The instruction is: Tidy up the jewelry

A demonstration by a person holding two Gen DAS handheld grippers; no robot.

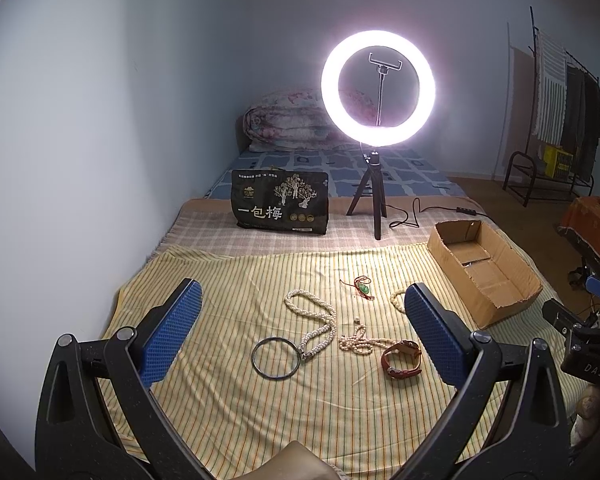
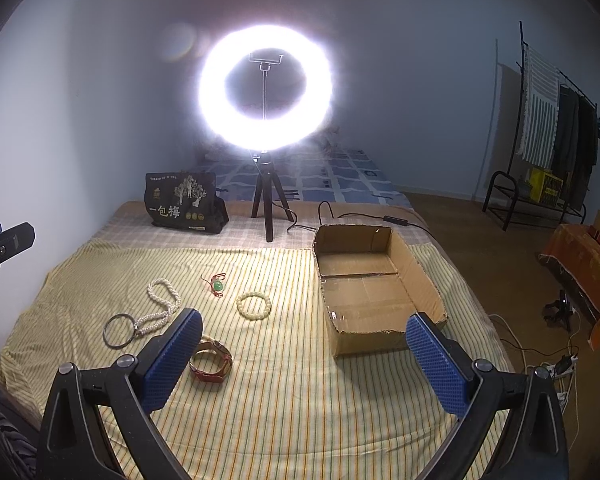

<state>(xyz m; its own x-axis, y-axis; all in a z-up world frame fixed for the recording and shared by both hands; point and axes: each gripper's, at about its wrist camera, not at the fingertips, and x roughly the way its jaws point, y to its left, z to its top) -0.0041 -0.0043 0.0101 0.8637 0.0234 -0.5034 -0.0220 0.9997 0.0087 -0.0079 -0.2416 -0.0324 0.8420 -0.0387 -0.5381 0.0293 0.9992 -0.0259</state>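
Both the left gripper (image 1: 302,312) and right gripper (image 2: 304,336) hang wide apart, holding nothing. A ring light (image 2: 266,92) and black bag (image 2: 184,204) stand behind the jewelry; the cardboard box (image 2: 424,276) sits just right of the bead bracelet (image 2: 254,304).

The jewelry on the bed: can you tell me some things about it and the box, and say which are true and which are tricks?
1. The cardboard box has jewelry in it. False: it looks empty.
2. The brown watch lies on the striped cloth. True.
3. The left gripper holds the metal ring. False: it is open, and the ring lies on the cloth.
4. The green bead on red cord lies outside the box. True.
5. The right gripper is shut. False: it is open.
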